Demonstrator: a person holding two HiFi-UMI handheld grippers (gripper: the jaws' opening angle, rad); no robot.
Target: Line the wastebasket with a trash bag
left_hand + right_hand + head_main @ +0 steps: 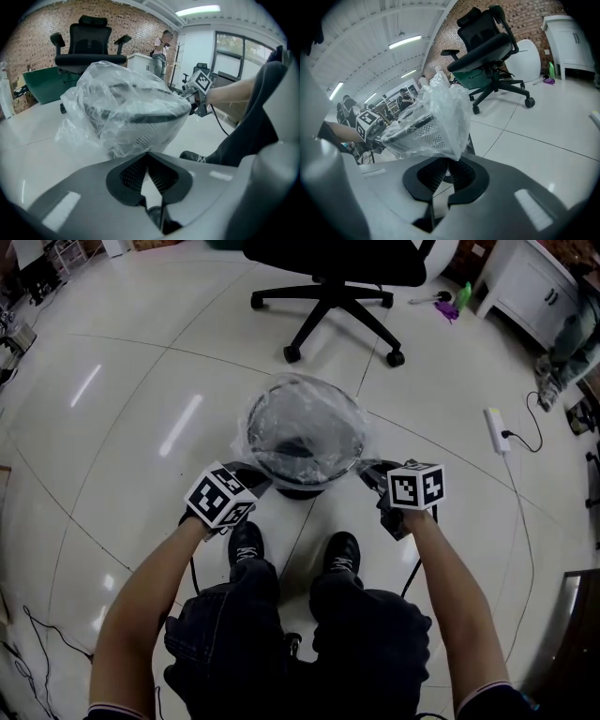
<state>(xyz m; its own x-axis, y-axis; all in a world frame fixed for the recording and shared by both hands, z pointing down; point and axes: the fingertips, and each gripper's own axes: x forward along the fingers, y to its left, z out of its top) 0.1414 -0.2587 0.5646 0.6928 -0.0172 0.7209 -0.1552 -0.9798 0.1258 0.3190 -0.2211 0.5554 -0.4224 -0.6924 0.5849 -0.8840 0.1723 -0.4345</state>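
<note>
The main danger, as I judge it, is the thin film: if the left gripper (255,482) pulls its side of the clear trash bag (305,418) down harder than the other side, the plastic could tear at the pinch or slip off the far rim of the wastebasket (300,489), and the light mesh bin could tip or slide on the glossy tile floor (141,399) toward the office chair (328,296) beyond it. The bag sits ballooned over the mouth, not pressed inside, so trapped air may lift it back out. The wastebasket stands on the floor in the middle, just beyond the person's shoes (246,542), with the bag draped over its top and upper wall. The left gripper's jaws are pressed together at the near-left of the rim, and its own view shows the bag's lower edge meeting their tips, apparently nipped there. The right gripper (367,472) at the near-right has its jaws closed tight on a gathered corner of film that runs straight into them. A power strip (495,430) lies well apart at the right
</note>
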